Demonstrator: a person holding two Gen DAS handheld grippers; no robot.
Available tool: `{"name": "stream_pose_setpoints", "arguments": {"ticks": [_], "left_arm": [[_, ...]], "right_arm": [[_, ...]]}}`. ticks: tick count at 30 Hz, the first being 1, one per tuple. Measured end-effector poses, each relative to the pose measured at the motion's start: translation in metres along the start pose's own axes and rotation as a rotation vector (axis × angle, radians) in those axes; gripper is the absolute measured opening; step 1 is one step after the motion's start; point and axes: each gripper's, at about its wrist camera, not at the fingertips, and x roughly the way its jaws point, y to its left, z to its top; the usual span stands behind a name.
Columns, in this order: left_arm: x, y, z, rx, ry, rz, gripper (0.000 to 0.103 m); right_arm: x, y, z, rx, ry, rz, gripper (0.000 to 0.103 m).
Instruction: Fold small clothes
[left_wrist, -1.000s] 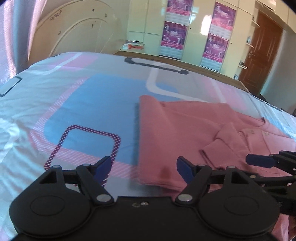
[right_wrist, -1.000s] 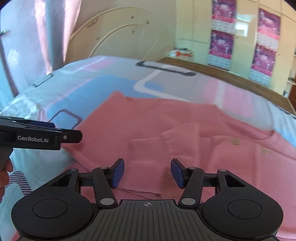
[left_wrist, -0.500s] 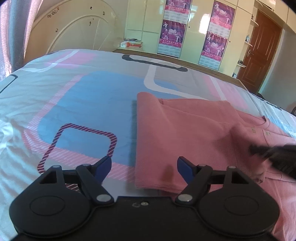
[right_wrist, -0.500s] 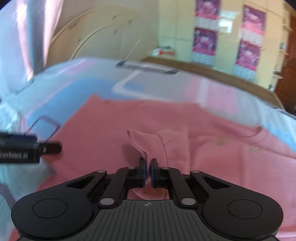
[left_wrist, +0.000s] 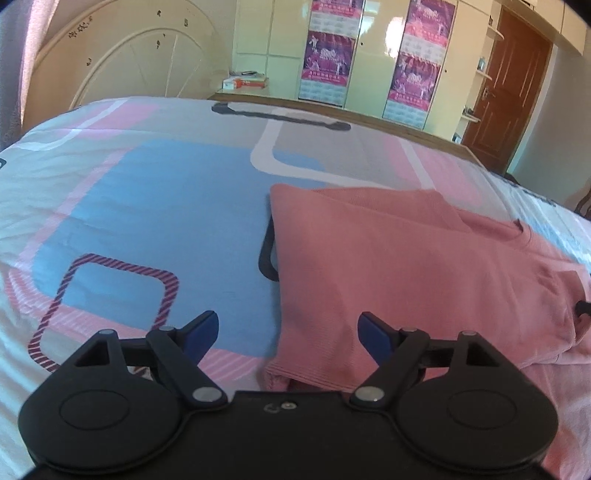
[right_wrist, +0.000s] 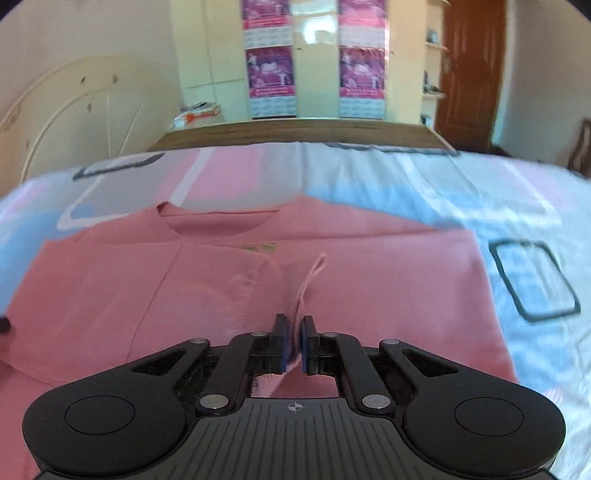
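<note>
A small pink long-sleeved top (left_wrist: 399, 266) lies on the patterned bedsheet (left_wrist: 155, 206), its left side folded inward. In the right wrist view the top (right_wrist: 388, 280) fills the middle, neckline at the far side. My right gripper (right_wrist: 293, 341) is shut on the ribbed cuff of a sleeve (right_wrist: 308, 284), which rises in a ridge from the pads. My left gripper (left_wrist: 288, 328) hovers over the top's near left corner, its jaws opening wider, nothing pinched between them. Only a sliver of the right gripper (left_wrist: 583, 308) shows at the left wrist view's right edge.
The bed's cream headboard (left_wrist: 122, 62) stands at the far left. A wooden side board (right_wrist: 295, 134) runs along the far edge, with books (left_wrist: 245, 79) on a stand behind. Wardrobe doors with posters (left_wrist: 325, 48) and a brown door (left_wrist: 513, 81) lie beyond.
My right gripper closed on the sleeve cuff and swung it rightward across the top, rolling as it went. My left gripper drifted slightly toward the top's near left corner.
</note>
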Motion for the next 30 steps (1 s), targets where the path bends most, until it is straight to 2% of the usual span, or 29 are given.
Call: {"name": "stream_pose_setpoints", "arguments": {"ticks": [1, 2, 3, 5, 8, 9, 10, 11, 13, 14, 15, 17, 19, 21, 23, 27, 30], "left_arm": [[0.002, -0.001, 0.000, 0.002, 0.007, 0.000, 0.082], [0.004, -0.001, 0.000, 0.003, 0.013, 0.000, 0.082], [0.006, -0.001, 0.000, 0.003, 0.017, -0.002, 0.082], [0.010, -0.002, 0.001, -0.002, 0.024, -0.005, 0.081], [0.019, -0.002, 0.004, -0.029, 0.038, -0.018, 0.076], [0.023, -0.002, 0.006, -0.040, 0.045, -0.034, 0.072], [0.026, -0.003, 0.007, -0.049, 0.045, -0.040, 0.068], [0.028, -0.004, 0.009, -0.054, 0.041, -0.042, 0.063], [0.033, -0.005, 0.012, -0.066, 0.036, -0.052, 0.034], [0.034, -0.004, 0.014, -0.084, 0.028, -0.048, 0.026], [0.035, -0.003, 0.015, -0.100, 0.022, -0.048, 0.015], [0.035, -0.005, 0.016, -0.097, 0.011, -0.038, 0.013], [0.034, -0.009, 0.012, -0.064, -0.006, -0.016, 0.013], [0.034, -0.010, 0.009, -0.048, -0.016, -0.007, 0.013], [0.032, -0.009, 0.011, -0.049, -0.012, -0.006, 0.016], [0.012, -0.014, 0.016, -0.011, -0.071, 0.057, 0.023], [-0.003, -0.025, 0.024, 0.015, -0.117, 0.032, 0.028]], "right_arm": [[-0.002, -0.004, 0.001, 0.020, -0.006, 0.011, 0.006], [-0.004, -0.011, 0.002, 0.037, -0.008, 0.030, 0.016], [-0.003, -0.014, 0.007, 0.050, -0.010, 0.033, 0.037], [0.000, -0.018, 0.011, 0.071, -0.003, 0.040, 0.062], [0.011, -0.019, 0.013, 0.082, 0.045, 0.053, 0.062], [0.015, -0.017, 0.012, 0.088, 0.070, 0.067, 0.059], [0.018, -0.016, 0.011, 0.098, 0.085, 0.087, 0.052], [0.020, -0.014, 0.010, 0.099, 0.089, 0.099, 0.039], [0.020, -0.007, 0.011, 0.074, 0.085, 0.109, 0.020], [0.020, -0.004, 0.012, 0.055, 0.083, 0.122, 0.007], [0.019, -0.001, 0.014, 0.043, 0.081, 0.137, 0.007], [0.014, 0.002, 0.015, 0.008, 0.043, 0.120, 0.007], [0.012, 0.003, 0.015, -0.052, 0.001, 0.034, 0.007], [0.027, -0.004, 0.009, -0.050, 0.074, 0.016, 0.007], [0.023, -0.007, 0.008, -0.045, 0.055, 0.015, 0.008], [0.006, -0.015, 0.015, 0.013, -0.019, 0.004, 0.030], [-0.004, -0.004, 0.024, -0.016, -0.063, 0.047, 0.031]]}}
